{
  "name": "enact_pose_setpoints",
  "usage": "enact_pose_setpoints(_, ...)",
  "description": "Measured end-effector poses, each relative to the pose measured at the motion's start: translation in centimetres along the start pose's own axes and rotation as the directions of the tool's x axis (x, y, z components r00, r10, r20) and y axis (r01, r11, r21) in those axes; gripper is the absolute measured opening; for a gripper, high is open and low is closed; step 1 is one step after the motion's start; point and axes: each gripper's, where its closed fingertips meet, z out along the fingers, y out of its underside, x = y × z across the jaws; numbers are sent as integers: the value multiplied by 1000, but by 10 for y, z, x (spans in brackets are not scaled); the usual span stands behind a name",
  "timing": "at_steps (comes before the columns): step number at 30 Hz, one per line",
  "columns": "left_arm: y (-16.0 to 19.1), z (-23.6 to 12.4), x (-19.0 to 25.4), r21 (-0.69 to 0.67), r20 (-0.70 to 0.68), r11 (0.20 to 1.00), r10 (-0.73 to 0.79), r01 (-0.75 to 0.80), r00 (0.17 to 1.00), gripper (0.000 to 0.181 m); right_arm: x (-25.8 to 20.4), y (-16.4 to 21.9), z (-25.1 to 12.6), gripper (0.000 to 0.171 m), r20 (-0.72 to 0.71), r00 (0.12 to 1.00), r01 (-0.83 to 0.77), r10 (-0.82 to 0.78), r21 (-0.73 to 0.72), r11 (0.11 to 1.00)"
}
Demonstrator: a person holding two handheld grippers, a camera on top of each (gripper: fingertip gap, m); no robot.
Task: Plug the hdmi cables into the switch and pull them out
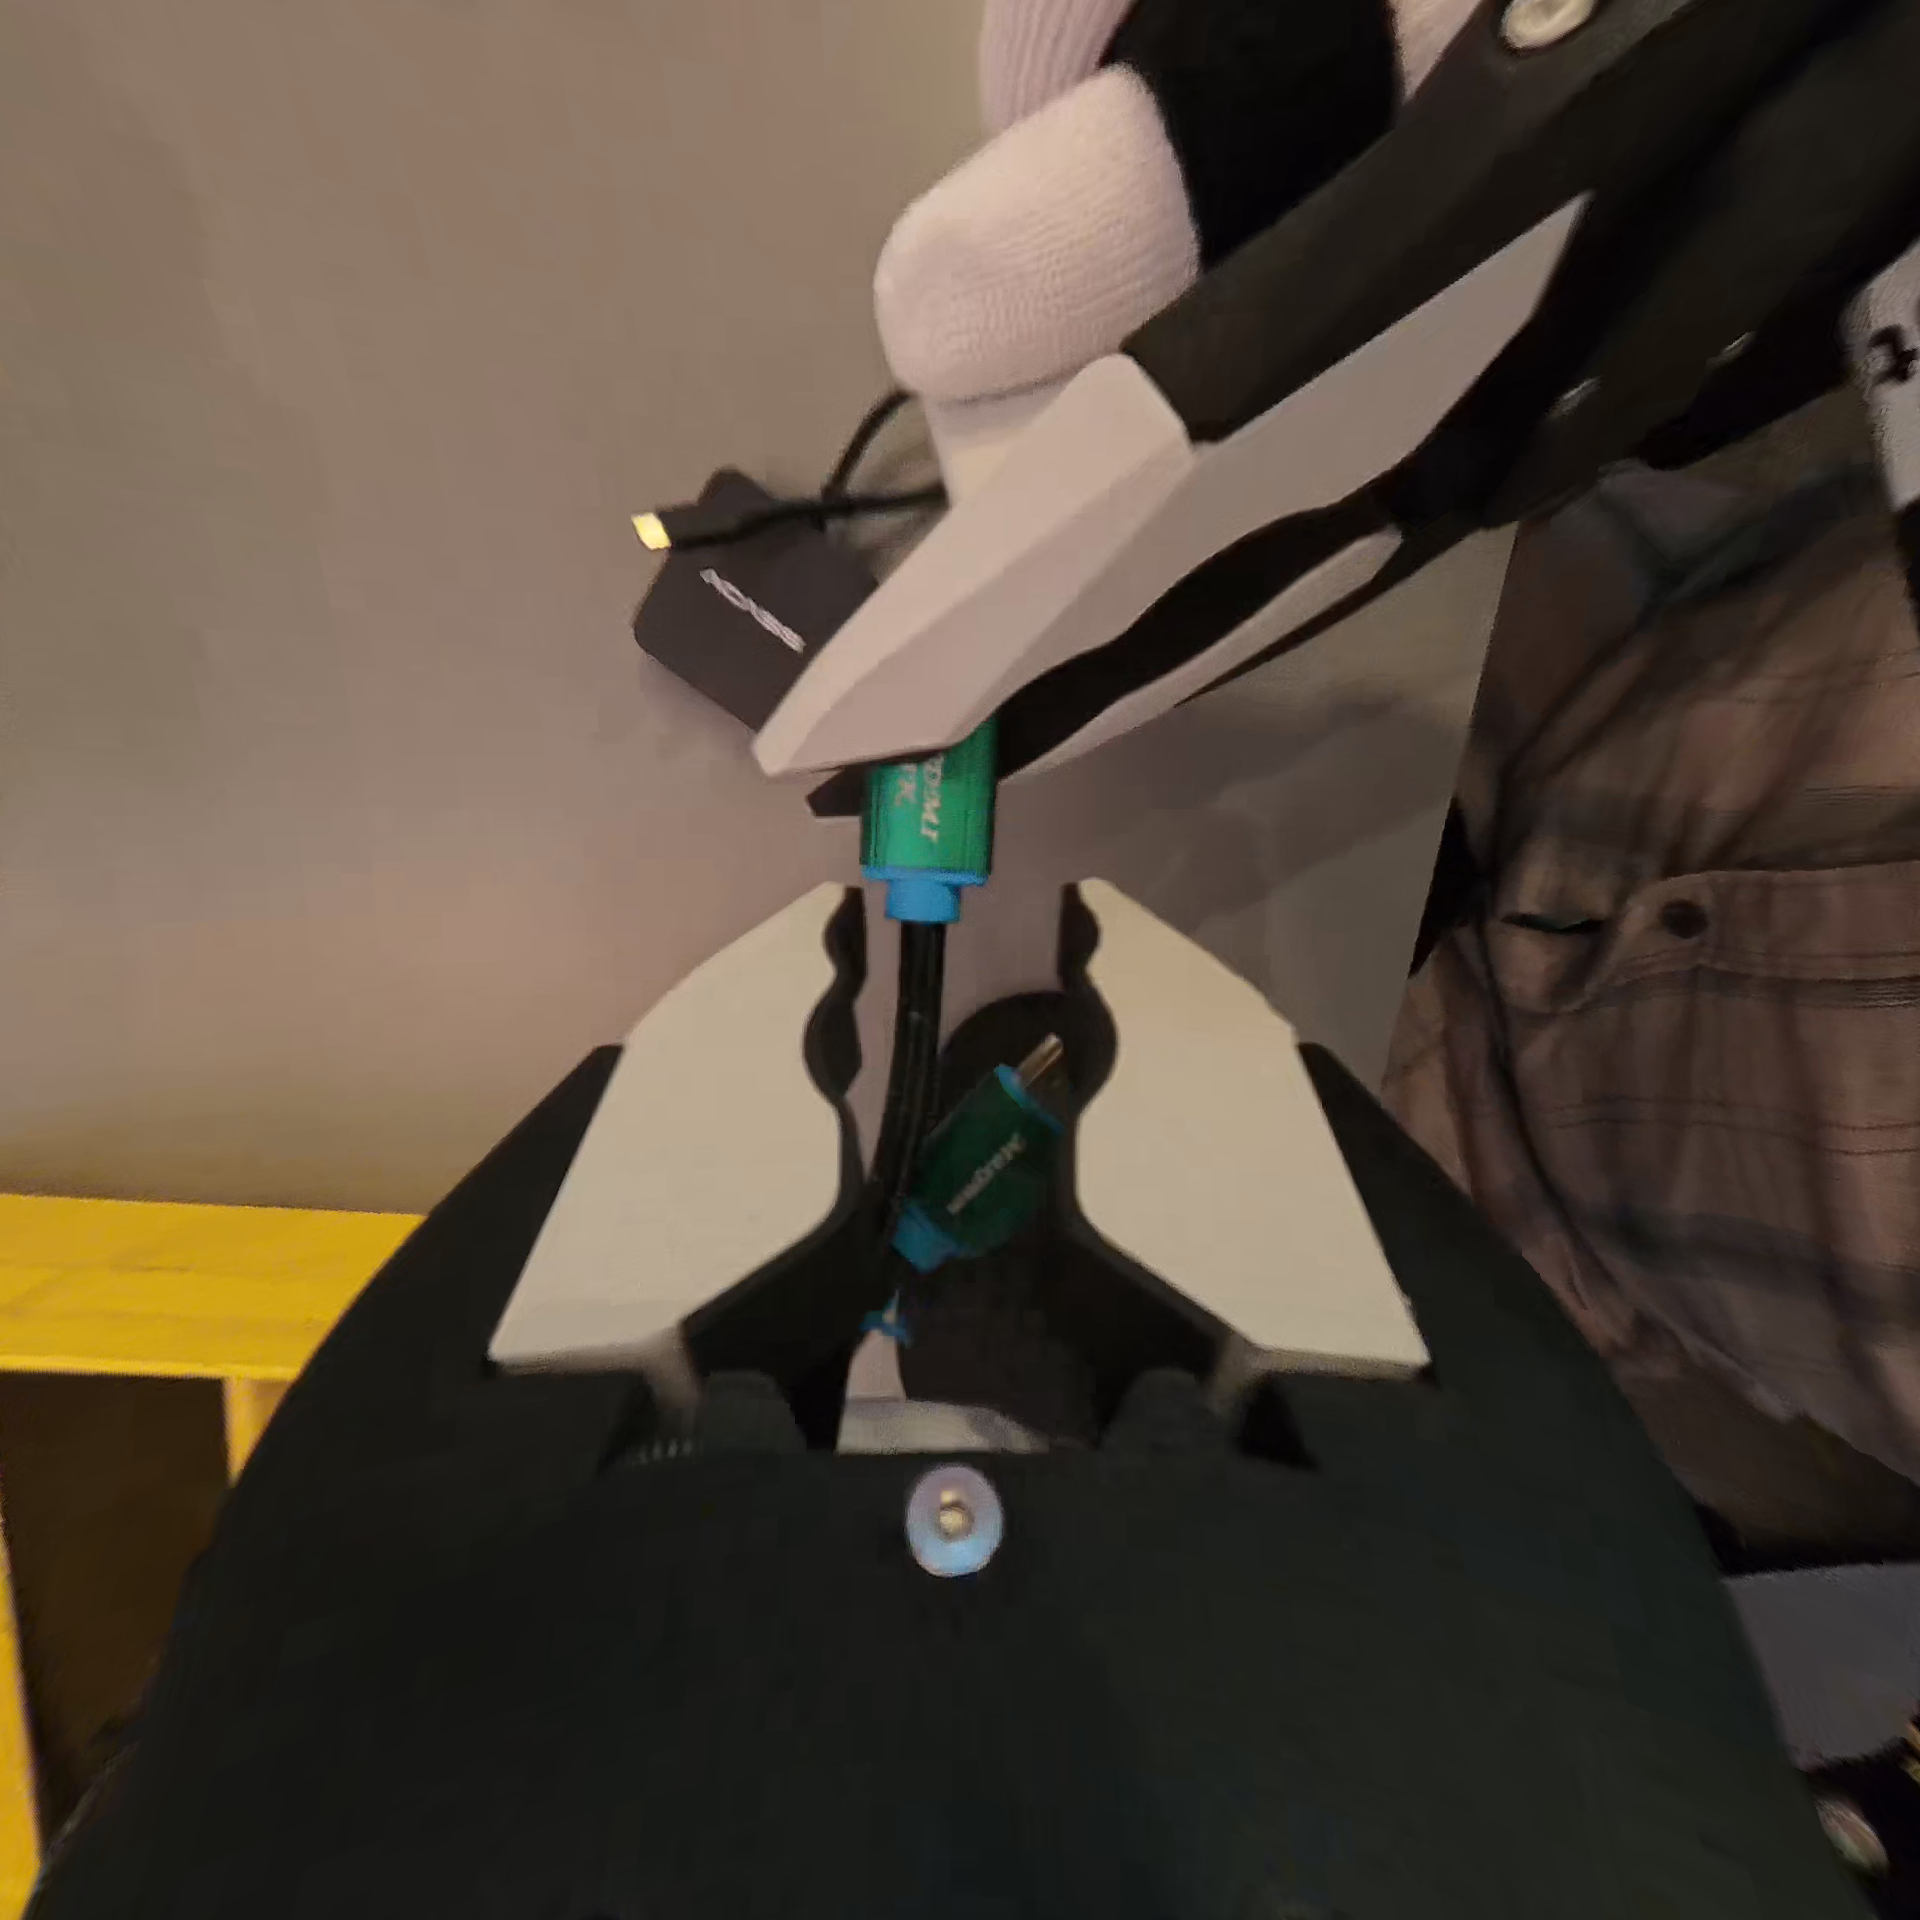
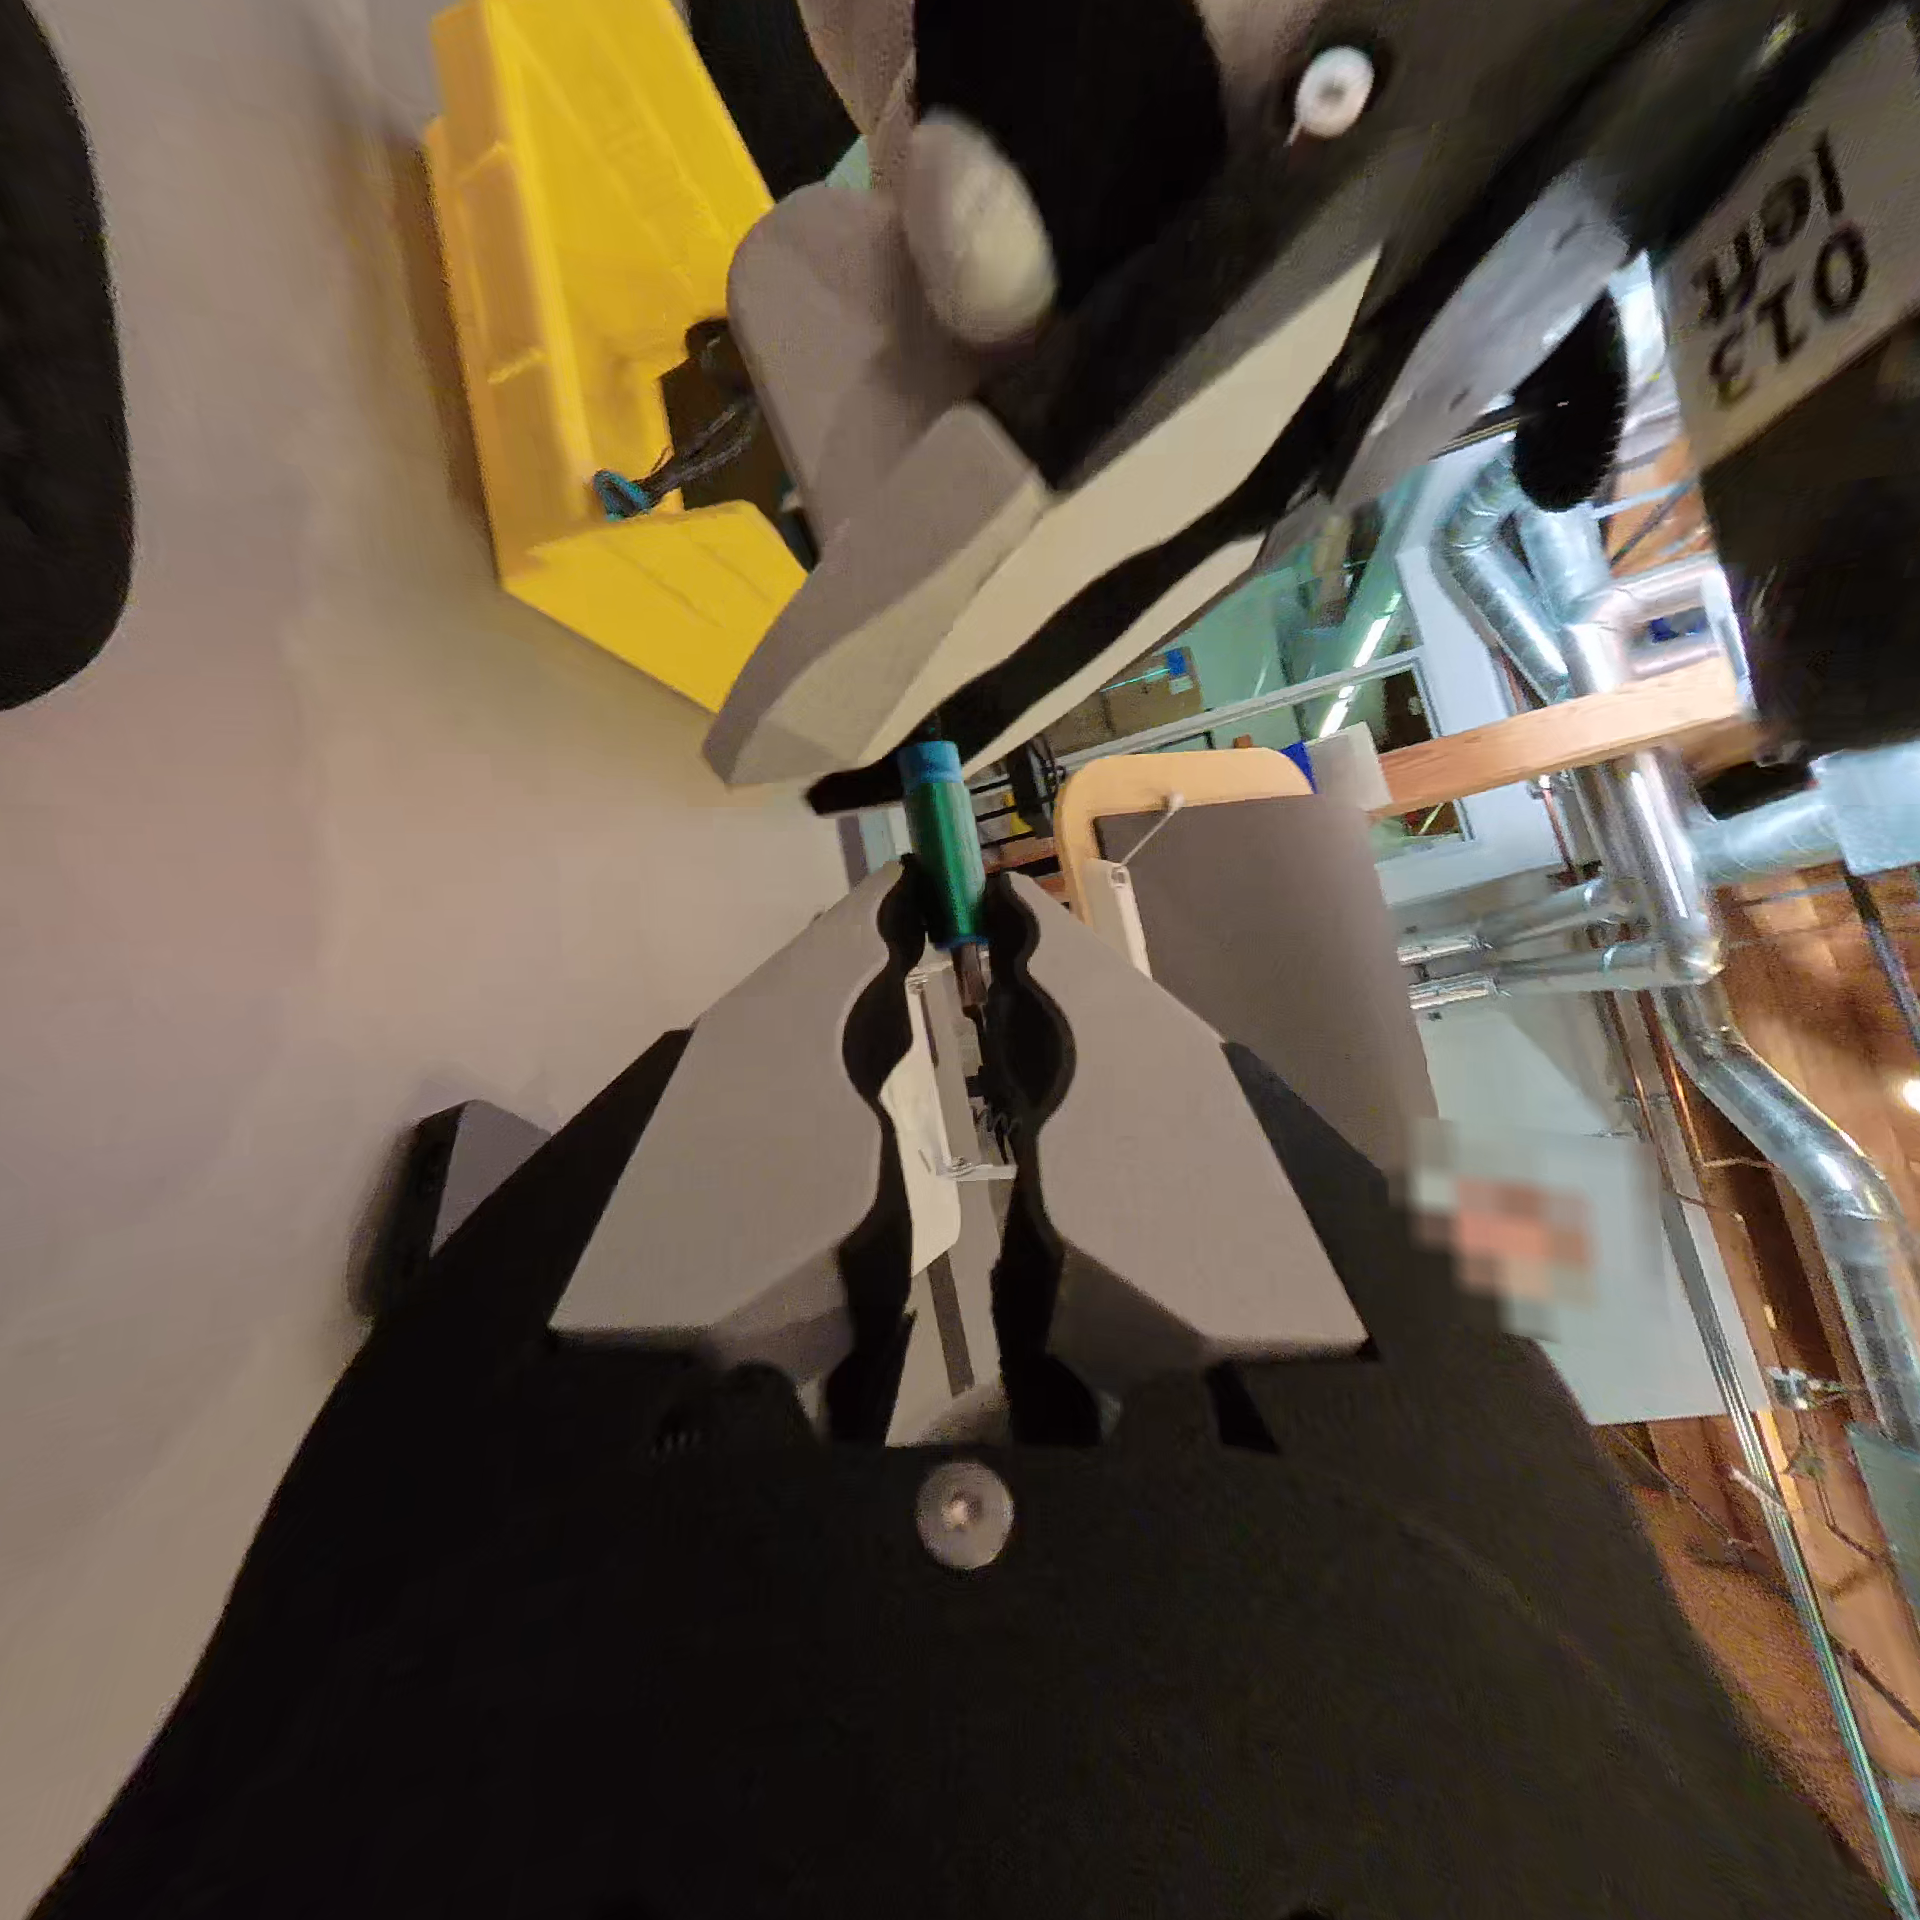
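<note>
My right gripper (image 2: 954, 888) is shut on the green HDMI plug (image 2: 943, 873) and holds it above the table, its metal tip bare. In the left wrist view the right gripper (image 1: 894, 764) comes in from the upper right and clamps the top of the same plug (image 1: 928, 805). My left gripper (image 1: 966, 904) is open just below it; the plug's blue collar and black cable (image 1: 909, 1039) run between its fingers. The black switch (image 1: 743, 623) lies on the table behind, partly hidden by the right gripper. A second green plug (image 1: 997, 1138) lies loose on the table.
A yellow bin (image 2: 582, 312) holding more cable stands at the table's edge and also shows in the left wrist view (image 1: 156, 1278). A white-gloved hand (image 1: 1039, 260) holds the right gripper. A plaid shirt (image 1: 1662, 987) is at the right. The switch's thin lead (image 1: 652, 530) lies beside it. From either gripper's tips it is about 15 cm to the black switch (image 1: 743, 623).
</note>
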Motion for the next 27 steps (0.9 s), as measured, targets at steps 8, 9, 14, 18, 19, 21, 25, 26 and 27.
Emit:
enact_pose_setpoints(8,-37,-120,-18,291,140,949,87,-125,986,50,39,-5,-16,8,-99,982,-154,161,68,986)
enact_pose_setpoints(9,-31,-124,-19,251,178,958,94,-137,980,48,43,-4,-18,8,-110,979,-167,174,70,983)
enact_pose_setpoints(14,-6,-132,16,291,203,944,100,-157,974,44,62,0,-27,8,-162,959,-220,233,93,971)
enact_pose_setpoints(18,-2,-87,39,499,99,865,0,-50,995,61,81,-10,-38,8,-176,926,-304,334,178,936)
enact_pose_setpoints(19,-8,-78,40,563,70,826,-28,-17,997,65,83,-16,-40,8,-163,925,-309,343,201,930)
enact_pose_setpoints(21,-34,-84,38,765,-27,639,-97,83,995,70,83,-27,-43,8,-139,930,-301,339,237,924)
enact_pose_setpoints(25,-61,-100,40,905,-161,381,-108,190,981,62,79,-45,-45,8,-99,952,-256,290,263,930)
enact_pose_setpoints(26,-64,-103,39,917,-160,350,-113,189,981,59,77,-47,-44,8,-93,957,-244,276,260,934)
enact_pose_setpoints(27,-66,-104,46,917,-197,339,-78,211,977,53,74,-50,-43,8,-88,961,-232,262,257,938)
